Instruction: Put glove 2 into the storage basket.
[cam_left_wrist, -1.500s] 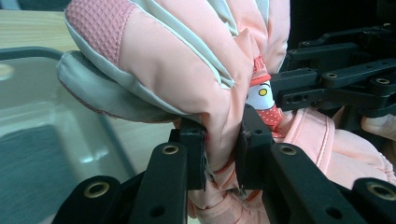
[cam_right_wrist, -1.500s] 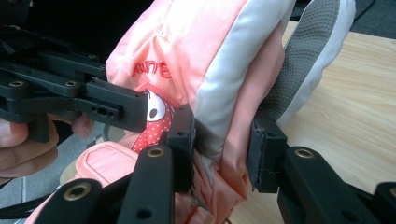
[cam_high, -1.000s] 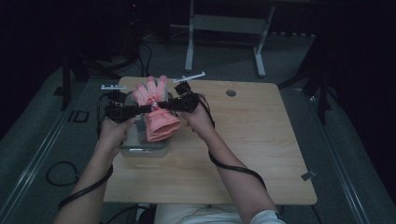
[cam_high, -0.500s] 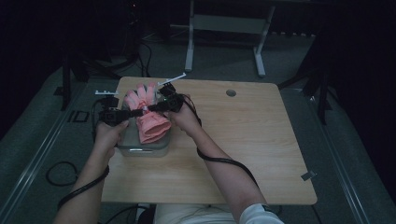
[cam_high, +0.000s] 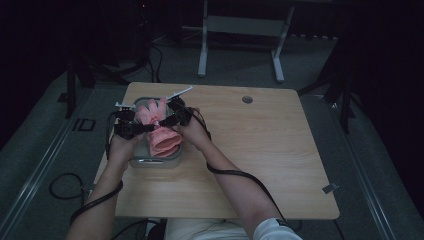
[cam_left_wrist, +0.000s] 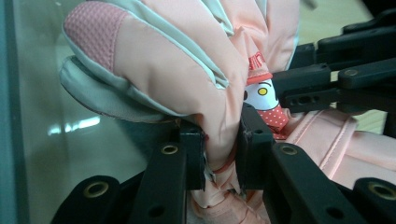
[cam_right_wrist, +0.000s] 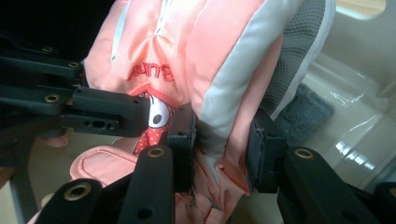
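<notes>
Dim room, light wooden table (cam_high: 260, 165) lit from above; we are working at its far left corner, where a grey plastic bin (cam_high: 156, 161) is sitting. We are holding one pink padded glove (cam_high: 159, 131) between both tools, over the open bin and partly down inside it.

Left gripper (cam_high: 145, 128): jaws are pinching tight on a fold of the glove near the cuff; in the left gripper view the fabric is bunching between the pads (cam_left_wrist: 195, 156). Right gripper (cam_high: 165, 121): jaws are standing somewhat wider but are likewise clamping a thicker fold of the same glove (cam_right_wrist: 201, 60), with the pads (cam_right_wrist: 183, 135) pressing the cloth.

Progress, as we are judging it: the pick-up is done and the glove is positioned above the bin; its fingers are pointing away from us, the cuff end hanging toward the bin's near wall. A dark grey knitted item (cam_right_wrist: 306, 114) is already lying on the bin floor. Remaining: lowering fully, releasing both grips, withdrawing.
</notes>
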